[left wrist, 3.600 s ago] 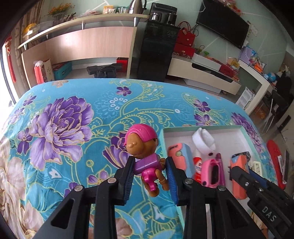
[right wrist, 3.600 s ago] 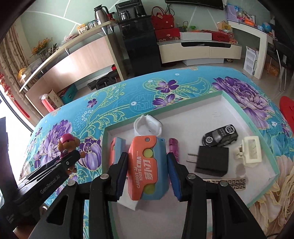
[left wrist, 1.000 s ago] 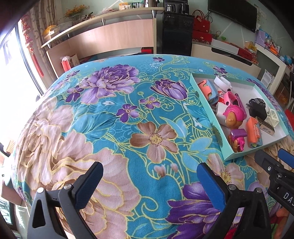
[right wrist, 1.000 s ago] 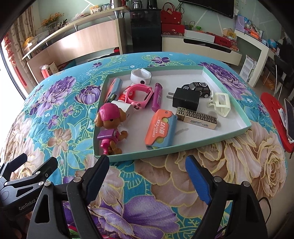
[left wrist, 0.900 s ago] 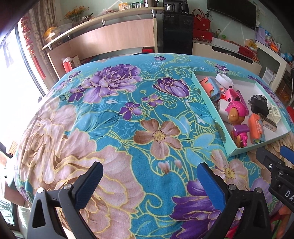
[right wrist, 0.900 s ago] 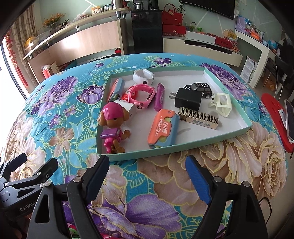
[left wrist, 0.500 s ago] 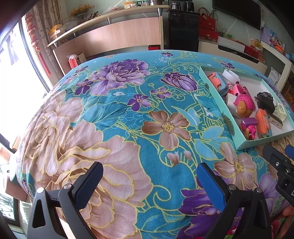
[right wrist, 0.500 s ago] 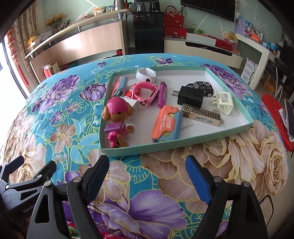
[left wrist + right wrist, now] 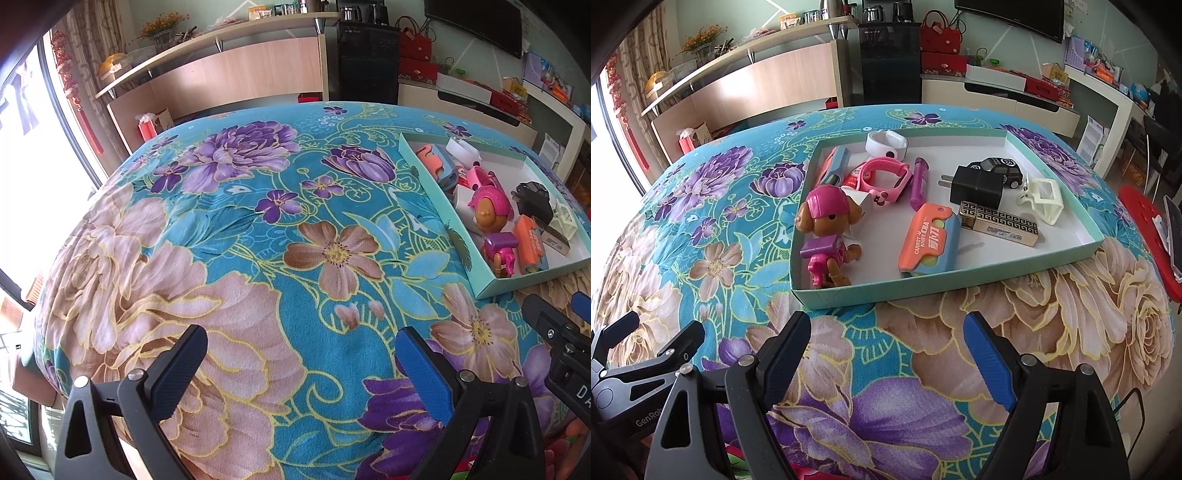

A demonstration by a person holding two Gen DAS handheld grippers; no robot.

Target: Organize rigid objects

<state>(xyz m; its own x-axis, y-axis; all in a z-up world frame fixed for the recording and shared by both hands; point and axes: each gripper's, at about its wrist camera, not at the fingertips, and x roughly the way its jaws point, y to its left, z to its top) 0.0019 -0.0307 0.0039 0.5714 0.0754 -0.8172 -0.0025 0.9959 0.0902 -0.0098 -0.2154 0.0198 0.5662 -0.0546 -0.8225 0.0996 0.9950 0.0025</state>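
A shallow teal tray (image 9: 945, 282) sits on the flowered cloth and holds the small objects. A pink-hatted toy dog (image 9: 827, 236) stands at its near left, also seen in the left wrist view (image 9: 493, 225). An orange and blue carrot knife (image 9: 929, 240) lies beside it. Behind are a black plug (image 9: 977, 184), a gold patterned box (image 9: 999, 223), a toy car (image 9: 997, 168), a cream clip (image 9: 1043, 199), a pink watch (image 9: 884, 179) and a white band (image 9: 886, 144). My right gripper (image 9: 888, 354) is open and empty in front of the tray. My left gripper (image 9: 301, 363) is open and empty, left of the tray (image 9: 436, 210).
The flowered cloth (image 9: 221, 258) covers the whole table. A wooden counter (image 9: 768, 85), a black cabinet (image 9: 890, 66) and a low white unit (image 9: 1015, 96) stand behind. A red stool (image 9: 1145, 229) with a phone is at the right.
Both grippers have drawn back a little further from the tray, still open and empty. The toy dog and carrot knife rest in the tray, where they were set down earlier.
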